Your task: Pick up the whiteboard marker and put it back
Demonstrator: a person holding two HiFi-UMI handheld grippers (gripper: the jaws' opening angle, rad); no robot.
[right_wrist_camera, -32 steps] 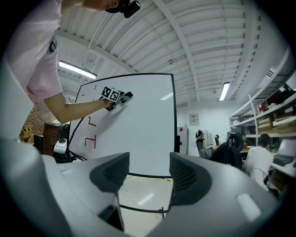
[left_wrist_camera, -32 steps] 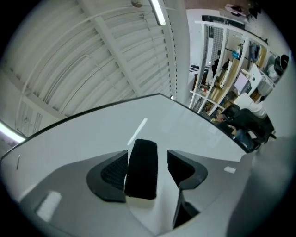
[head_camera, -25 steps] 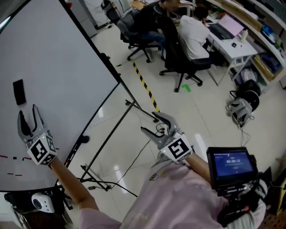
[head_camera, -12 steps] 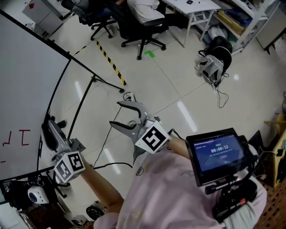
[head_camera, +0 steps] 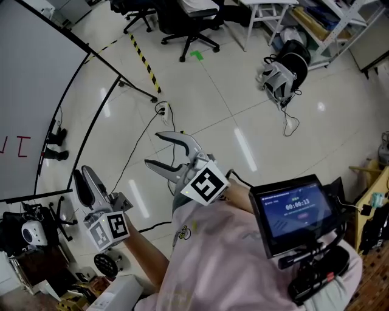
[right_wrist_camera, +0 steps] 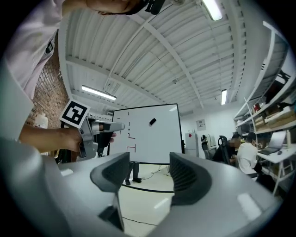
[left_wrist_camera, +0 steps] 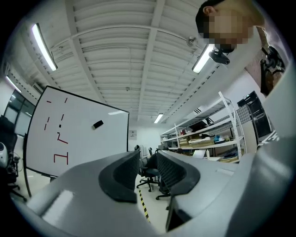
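No whiteboard marker shows in any view. The whiteboard (head_camera: 30, 79) fills the upper left of the head view, with red strokes (head_camera: 17, 146) near its lower edge. My left gripper (head_camera: 83, 177) hangs low at the left, off the board and over the floor, with its jaws shut and nothing visible between them. In its own view the left gripper (left_wrist_camera: 147, 157) points past the whiteboard (left_wrist_camera: 78, 134) toward the room. My right gripper (head_camera: 153, 149) stands open and empty at the centre. From the right gripper (right_wrist_camera: 149, 162) I see the whiteboard (right_wrist_camera: 148, 134) and the left gripper (right_wrist_camera: 104, 127) in front of it.
A black eraser (right_wrist_camera: 152, 121) sticks to the board. The board's stand legs and a cable (head_camera: 161, 112) lie on the floor. Office chairs (head_camera: 182, 18), yellow-black floor tape (head_camera: 143, 58) and a bag (head_camera: 282, 76) are farther off. A screen (head_camera: 295, 209) hangs at my chest.
The left gripper dropped away from the whiteboard face and shut its jaws. The head view swung away from the board toward the floor. The right gripper stayed open and shifted left.
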